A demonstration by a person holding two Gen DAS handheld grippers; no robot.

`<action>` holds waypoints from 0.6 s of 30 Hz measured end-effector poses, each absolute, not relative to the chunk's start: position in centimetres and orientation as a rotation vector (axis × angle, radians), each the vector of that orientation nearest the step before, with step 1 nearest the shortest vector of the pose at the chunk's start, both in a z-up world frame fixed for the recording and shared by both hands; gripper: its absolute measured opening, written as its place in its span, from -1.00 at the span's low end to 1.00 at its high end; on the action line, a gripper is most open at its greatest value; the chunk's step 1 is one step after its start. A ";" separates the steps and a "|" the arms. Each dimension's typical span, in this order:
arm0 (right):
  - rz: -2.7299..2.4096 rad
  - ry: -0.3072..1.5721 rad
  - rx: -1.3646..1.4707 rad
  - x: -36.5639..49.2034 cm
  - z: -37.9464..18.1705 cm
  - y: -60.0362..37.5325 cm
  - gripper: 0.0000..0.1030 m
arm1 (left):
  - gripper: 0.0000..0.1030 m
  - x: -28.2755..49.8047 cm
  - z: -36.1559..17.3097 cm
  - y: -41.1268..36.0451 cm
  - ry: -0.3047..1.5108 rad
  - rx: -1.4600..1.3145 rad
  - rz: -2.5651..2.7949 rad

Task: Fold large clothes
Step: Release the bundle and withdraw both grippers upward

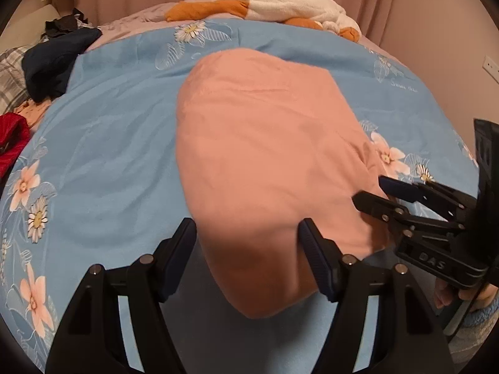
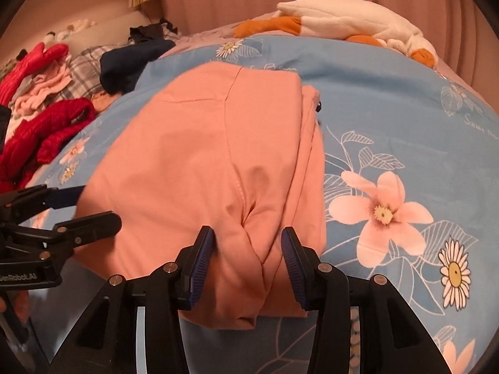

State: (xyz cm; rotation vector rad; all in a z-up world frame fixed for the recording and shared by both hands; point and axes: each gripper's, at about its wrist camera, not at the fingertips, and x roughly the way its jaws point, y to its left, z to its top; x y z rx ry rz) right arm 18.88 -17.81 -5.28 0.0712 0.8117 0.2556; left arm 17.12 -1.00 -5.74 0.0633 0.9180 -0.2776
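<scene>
A folded salmon-pink garment [image 1: 265,162] lies on the blue flowered bedspread [image 1: 109,143]; it also shows in the right wrist view [image 2: 199,162]. My left gripper [image 1: 248,249] is open, its fingers on either side of the garment's near edge. My right gripper [image 2: 248,255] is open too, straddling the near right corner of the garment. In the left wrist view the right gripper [image 1: 371,191] sits at the garment's right edge. In the right wrist view the left gripper [image 2: 99,205] sits at its left edge.
A white and orange plush toy [image 1: 280,3] lies at the far end of the bed. A dark navy garment [image 1: 53,62], plaid cloth and red clothes [image 2: 40,137] are piled at the left. Pink curtains hang behind.
</scene>
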 end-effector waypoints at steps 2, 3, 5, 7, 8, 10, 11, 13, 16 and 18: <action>0.259 0.812 0.084 18.0 -4.5 -18.0 -0.11 | 0.35 16.5 -4.8 -0.8 0.900 0.059 -0.255; 0.251 0.812 0.082 17.6 -4.0 -18.0 -0.07 | 0.47 16.2 -4.2 -0.7 0.891 0.059 -0.247; 0.203 0.813 0.071 16.9 -3.1 -18.1 0.23 | 0.71 15.5 -3.1 -0.7 0.887 0.066 -0.230; 0.162 0.794 0.071 15.6 -2.1 -18.3 0.58 | 0.87 14.5 -1.9 -0.7 0.872 0.078 -0.201; 0.154 0.788 0.074 15.0 -1.7 -18.4 0.60 | 0.91 14.0 -1.3 -0.7 0.866 0.082 -0.199; 0.149 0.788 0.085 14.0 -0.7 -18.6 0.63 | 0.99 12.8 0.1 -0.4 0.856 0.063 -0.194; 0.145 0.790 0.091 13.6 -0.3 -18.7 0.66 | 0.99 12.4 0.5 -0.2 0.857 0.056 -0.192; 0.130 0.795 0.085 12.6 0.7 -18.7 0.89 | 0.99 11.2 1.7 0.0 0.867 0.058 -0.166; 0.122 0.758 0.068 11.0 2.3 -18.5 0.99 | 0.99 9.6 3.2 0.2 0.869 0.053 -0.151; 0.109 0.753 0.060 10.6 3.3 -18.4 0.99 | 0.99 8.5 3.9 0.4 0.878 0.037 -0.150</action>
